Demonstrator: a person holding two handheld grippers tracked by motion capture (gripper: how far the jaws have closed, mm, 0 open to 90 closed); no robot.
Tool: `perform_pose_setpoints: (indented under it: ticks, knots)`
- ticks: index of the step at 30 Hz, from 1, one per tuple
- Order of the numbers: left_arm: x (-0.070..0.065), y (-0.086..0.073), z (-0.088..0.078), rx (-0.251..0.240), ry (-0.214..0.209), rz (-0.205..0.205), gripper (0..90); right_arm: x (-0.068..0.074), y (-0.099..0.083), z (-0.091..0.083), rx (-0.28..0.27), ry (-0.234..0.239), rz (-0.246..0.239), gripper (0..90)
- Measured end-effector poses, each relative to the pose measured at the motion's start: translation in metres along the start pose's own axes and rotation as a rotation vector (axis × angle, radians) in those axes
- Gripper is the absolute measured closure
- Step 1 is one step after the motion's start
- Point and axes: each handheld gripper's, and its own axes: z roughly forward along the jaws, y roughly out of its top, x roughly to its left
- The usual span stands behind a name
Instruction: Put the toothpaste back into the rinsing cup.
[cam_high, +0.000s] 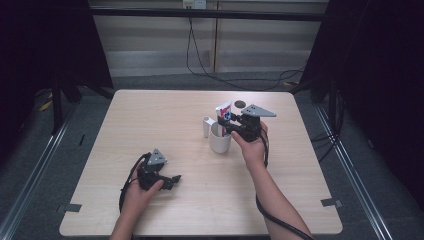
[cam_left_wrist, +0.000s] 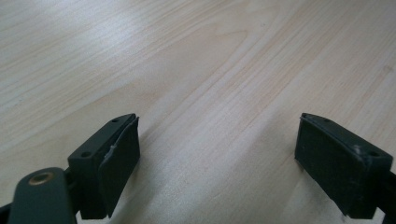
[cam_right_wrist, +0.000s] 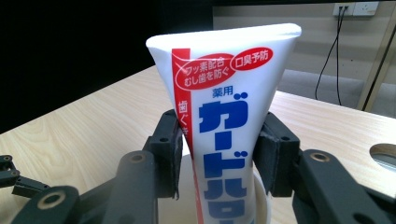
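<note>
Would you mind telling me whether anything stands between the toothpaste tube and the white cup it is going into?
Nothing visible does. The toothpaste tube already stands upright with its lower end inside the white cup, between the jaws of the right tool.

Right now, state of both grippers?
Left gripper: open, nothing between its jaws, low over the table.
Right gripper: jaws at both sides of the toothpaste tube standing in the white mug; grip cannot be told.

The toothpaste tube (cam_right_wrist: 224, 116) reads 薬用, ガード, 口臭予防, フッ素配合 むし歯を防ぐ in blue and red.
</note>
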Motion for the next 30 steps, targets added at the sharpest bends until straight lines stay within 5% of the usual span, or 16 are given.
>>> perform_pose_setpoints:
  ticks: [30]
  knots:
    - [-0.0001, 0.0, 0.0, 0.0, -0.001, -0.001, 14.0, 0.002, -0.005, -0.0017, 0.031, 0.021, -0.005, 52.8]
